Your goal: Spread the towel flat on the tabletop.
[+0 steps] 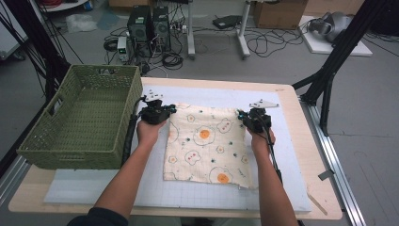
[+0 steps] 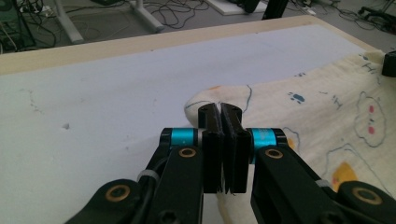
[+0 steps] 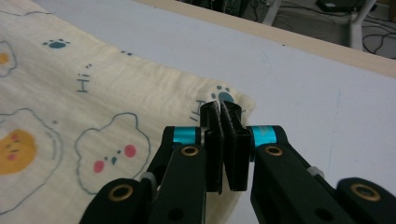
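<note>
I've got both far corners of the cloth [image 1: 204, 143] pinched, one per hand. Left gripper [image 1: 170, 109] jaws are closed on the far-left corner; in the left gripper view the left gripper [image 2: 220, 108] pads meet with a small hump of cloth [image 2: 322, 116] rising right at the tips. Right gripper [image 1: 241, 114] same deal on the far-right corner; in the right gripper view the right gripper [image 3: 220, 106] is clamped on the cloth [image 3: 116, 107] hem beside a blue paw print [image 3: 226, 96]

Cloth itself: cream, fried-egg and cloud print, lying mostly flat on the pale blue mat [image 1: 188, 193], middle of the table [image 1: 313, 141], near edge a bit uneven. Green woven basket [image 1: 80, 117] sits at the left, just beside my left hand [image 1: 149, 132]

Looks like a fold or lift about to start from the far edge. Risks as I judge them:
- bite on each corner is shallow, only the very edge is between the pads, so a quick pull could slip a corner out
- if hands move at different speeds the fold goes skewed and edges won't line up
- pulling the corners apart too hard could drag the whole cloth along the mat instead of lifting it
- left arm swinging wide could bump the basket
- can't tell if the pads caught one layer or a doubled hem, so the grip may be uneven
</note>
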`<state>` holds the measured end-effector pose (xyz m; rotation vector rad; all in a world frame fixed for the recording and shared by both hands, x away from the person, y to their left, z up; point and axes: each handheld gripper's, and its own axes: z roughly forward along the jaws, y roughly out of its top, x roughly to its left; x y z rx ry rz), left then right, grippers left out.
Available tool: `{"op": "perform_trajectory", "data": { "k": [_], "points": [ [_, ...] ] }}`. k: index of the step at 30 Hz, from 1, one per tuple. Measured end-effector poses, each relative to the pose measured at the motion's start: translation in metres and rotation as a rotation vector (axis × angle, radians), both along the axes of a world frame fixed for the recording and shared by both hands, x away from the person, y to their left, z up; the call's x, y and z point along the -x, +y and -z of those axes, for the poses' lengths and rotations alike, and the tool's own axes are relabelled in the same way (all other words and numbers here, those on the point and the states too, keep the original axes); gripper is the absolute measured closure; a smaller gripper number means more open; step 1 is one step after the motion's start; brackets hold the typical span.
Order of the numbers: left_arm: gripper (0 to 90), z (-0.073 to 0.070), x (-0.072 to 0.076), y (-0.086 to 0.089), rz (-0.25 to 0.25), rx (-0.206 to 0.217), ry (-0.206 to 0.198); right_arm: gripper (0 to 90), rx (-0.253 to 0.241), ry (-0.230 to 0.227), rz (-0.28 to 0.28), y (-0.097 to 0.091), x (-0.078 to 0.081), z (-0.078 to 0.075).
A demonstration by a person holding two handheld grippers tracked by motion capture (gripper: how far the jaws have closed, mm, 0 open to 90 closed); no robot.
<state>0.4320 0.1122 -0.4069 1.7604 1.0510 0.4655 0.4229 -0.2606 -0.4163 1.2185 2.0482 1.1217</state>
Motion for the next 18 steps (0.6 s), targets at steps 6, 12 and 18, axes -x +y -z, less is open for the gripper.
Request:
{"op": "perform_trajectory", "data": {
  "k": [6,12,18],
  "points": [
    [86.8,-0.009,0.008,-0.001,0.027,0.004,-0.015,88.1,0.033,0.007,-0.027,0.001,0.007,-0.005],
    [86.8,-0.003,0.028,0.002,0.042,0.017,-0.042,88.1,0.015,0.022,-0.044,0.0,0.018,-0.008],
    [86.8,0.0,0.045,0.006,0.057,0.037,-0.058,88.1,0.019,0.039,-0.084,-0.003,0.033,-0.011]
  ]
}}
